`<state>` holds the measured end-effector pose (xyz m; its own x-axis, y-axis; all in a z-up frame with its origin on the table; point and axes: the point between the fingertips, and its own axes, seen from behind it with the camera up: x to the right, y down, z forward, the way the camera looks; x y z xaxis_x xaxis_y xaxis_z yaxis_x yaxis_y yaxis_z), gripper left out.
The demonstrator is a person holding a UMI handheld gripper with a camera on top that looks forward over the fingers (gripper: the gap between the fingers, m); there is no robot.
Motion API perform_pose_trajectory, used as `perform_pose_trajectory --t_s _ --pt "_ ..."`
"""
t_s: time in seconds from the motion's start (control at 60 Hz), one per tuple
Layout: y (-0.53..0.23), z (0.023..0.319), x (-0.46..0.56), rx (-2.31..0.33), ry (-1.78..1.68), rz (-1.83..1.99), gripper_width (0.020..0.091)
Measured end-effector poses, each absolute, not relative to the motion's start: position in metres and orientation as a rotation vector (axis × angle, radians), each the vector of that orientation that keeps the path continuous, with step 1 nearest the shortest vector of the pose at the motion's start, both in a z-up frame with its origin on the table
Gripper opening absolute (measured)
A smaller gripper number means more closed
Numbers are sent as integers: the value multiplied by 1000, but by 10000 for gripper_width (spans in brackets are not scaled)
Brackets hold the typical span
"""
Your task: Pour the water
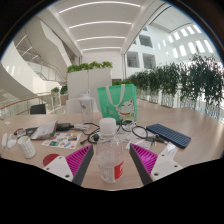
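Jaws spread around clear plastic cup [110,160] on bench [60,160]; light, thin-walled, likely crushable, so grip mid-body gently.

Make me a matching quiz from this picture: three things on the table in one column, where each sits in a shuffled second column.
Things:
1. glass
2. white cup
3. green bag

Places:
A. far side of the table, past the cup
B. between the open tongs
C. just beyond the glass

Pairs: 1-B, 2-C, 3-A
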<state>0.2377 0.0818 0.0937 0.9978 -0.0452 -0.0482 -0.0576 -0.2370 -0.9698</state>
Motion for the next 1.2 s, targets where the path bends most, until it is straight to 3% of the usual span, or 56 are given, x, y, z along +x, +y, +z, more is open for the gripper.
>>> perform_pose_trajectory --t_s 0.167,0.233,0.267,0.617,0.7,0.917,0.983,1.067,1.2 --pt "116 65 233 -1824 61 32 798" --pt "120 57 229 -1836 52 30 674" --pt "122 62 230 -1821 57 33 554" --pt "123 53 232 -1886 114 -25 349" --pt "119 75 222 -1892 79 -20 350" --pt "148 195 137 -1772 -405 -250 351" --pt "161 219 94 -1703 -631 -389 350" --pt "170 224 36 -1598 -926 -574 349" --pt "178 188 -29 -1369 -1368 -935 349"
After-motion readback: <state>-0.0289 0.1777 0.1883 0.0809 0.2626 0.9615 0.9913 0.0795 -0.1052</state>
